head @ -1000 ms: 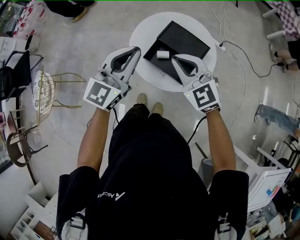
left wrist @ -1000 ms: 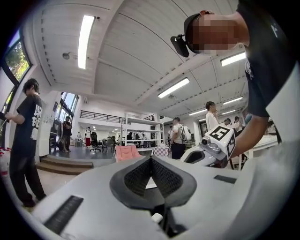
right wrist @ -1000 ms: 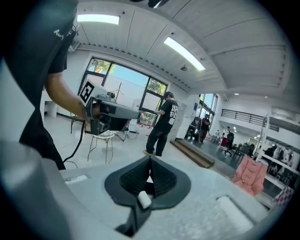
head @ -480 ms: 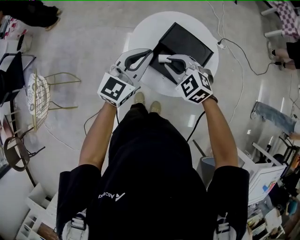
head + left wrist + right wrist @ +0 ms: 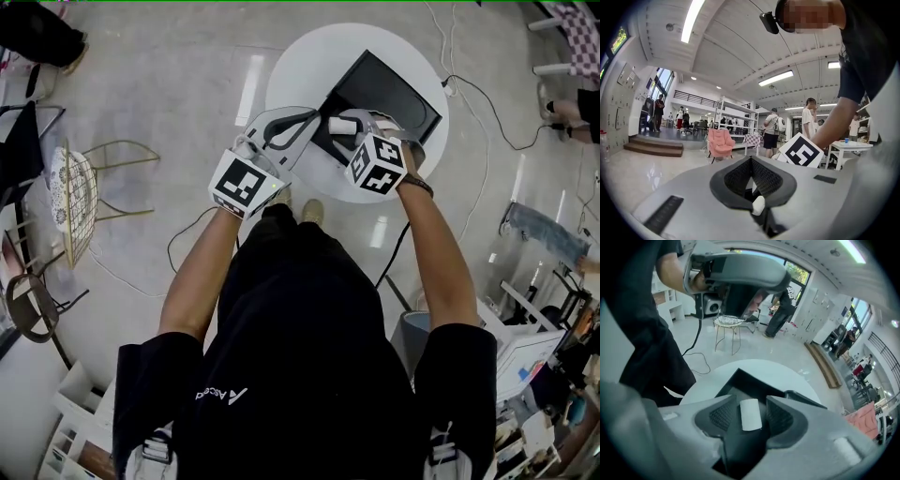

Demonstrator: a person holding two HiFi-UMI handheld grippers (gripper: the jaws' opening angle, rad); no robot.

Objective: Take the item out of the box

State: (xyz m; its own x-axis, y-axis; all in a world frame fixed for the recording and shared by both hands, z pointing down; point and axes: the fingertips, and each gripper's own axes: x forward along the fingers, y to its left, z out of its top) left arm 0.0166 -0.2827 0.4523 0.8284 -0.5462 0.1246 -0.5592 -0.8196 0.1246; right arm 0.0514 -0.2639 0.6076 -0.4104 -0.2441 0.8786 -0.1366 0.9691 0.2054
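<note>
Pale floor (image 5: 169, 84), round white table (image 5: 300, 66), black box (image 5: 389, 89); left tool (image 5: 314, 117) closed; right tool (image 5: 751, 399) opening around white item (image 5: 751, 416)

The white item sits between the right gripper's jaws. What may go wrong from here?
1. The right gripper is opening, and its pads do not press the white item; lifting now would probably leave it in the black box.
2. The shut left gripper hangs close by; the two may bump.

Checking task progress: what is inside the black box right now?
A small white item sits in the black box, between the right tool's opening jaws, gaps on both sides. The tool hides part of the box floor.
</note>
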